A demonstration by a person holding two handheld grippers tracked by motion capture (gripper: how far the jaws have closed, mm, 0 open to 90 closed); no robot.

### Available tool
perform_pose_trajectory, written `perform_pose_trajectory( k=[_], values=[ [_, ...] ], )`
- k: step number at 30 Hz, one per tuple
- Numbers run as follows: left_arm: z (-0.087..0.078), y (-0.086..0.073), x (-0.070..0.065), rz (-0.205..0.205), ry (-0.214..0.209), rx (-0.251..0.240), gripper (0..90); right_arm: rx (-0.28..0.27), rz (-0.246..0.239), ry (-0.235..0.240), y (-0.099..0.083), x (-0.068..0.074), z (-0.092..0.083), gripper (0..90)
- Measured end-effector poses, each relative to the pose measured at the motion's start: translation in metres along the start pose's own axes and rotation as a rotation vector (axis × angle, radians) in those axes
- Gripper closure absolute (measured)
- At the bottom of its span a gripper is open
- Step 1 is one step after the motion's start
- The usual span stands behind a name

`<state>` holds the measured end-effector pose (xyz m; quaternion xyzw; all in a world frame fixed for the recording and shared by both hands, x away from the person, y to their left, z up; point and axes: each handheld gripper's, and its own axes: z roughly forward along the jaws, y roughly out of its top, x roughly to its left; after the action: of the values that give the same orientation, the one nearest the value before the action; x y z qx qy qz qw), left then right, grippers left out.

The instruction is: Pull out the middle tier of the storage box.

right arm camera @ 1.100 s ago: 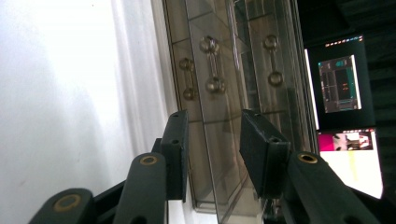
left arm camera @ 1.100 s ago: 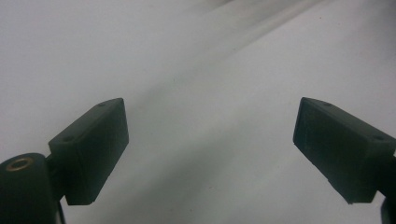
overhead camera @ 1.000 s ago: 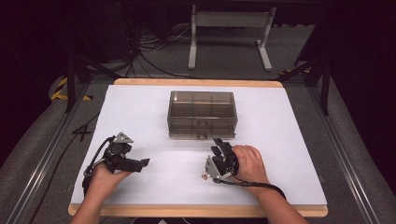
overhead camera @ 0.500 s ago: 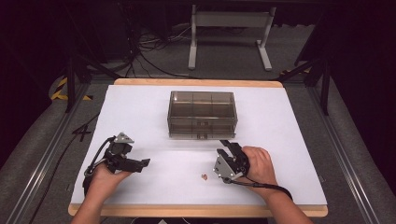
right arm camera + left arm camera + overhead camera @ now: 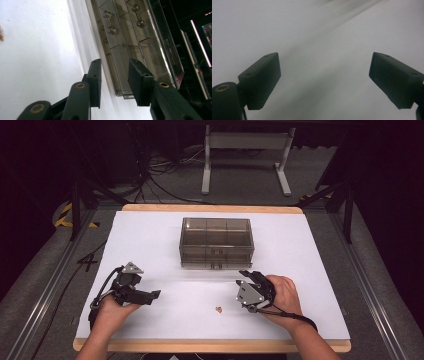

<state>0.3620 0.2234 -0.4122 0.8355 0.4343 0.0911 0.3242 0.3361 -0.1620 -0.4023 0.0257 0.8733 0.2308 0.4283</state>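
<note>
we see right gripper (image 5: 248, 279) jaws narrowing, nothing between, facing smoked drawer box (image 5: 216, 242), left gripper (image 5: 148, 295) wide, tiny brown bit (image 5: 218, 309) nearer than box, no readable labels

On the white table (image 5: 150, 235) the one tall obstacle is the clear drawer box (image 5: 216, 242), standing in the middle toward the far edge. Wide bare strips run to its left and right, and the near half lies open between the left gripper (image 5: 152, 294) and right gripper (image 5: 245, 276). A small brown bit (image 5: 218, 309) lies there.
</note>
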Motion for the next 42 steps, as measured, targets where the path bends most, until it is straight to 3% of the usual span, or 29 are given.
perform_pose_trajectory(
  k=[11,24,32,42],
  values=[
    [-0.001,-0.001,0.000,-0.002,-0.002,0.002,10.8,-0.033,0.100,0.100,0.000,-0.018,-0.005,69.3],
    [-0.003,-0.003,0.001,-0.001,0.001,0.002,10.8,-0.046,0.150,0.210,0.004,-0.036,-0.005,72.5],
    [-0.004,-0.003,0.001,-0.004,0.004,-0.001,10.8,-0.028,0.195,0.291,0.007,-0.050,-0.003,73.2],
    [-0.004,-0.003,0.002,-0.005,0.004,0.000,10.8,-0.013,0.233,0.356,0.008,-0.066,0.001,74.0]
  ],
)
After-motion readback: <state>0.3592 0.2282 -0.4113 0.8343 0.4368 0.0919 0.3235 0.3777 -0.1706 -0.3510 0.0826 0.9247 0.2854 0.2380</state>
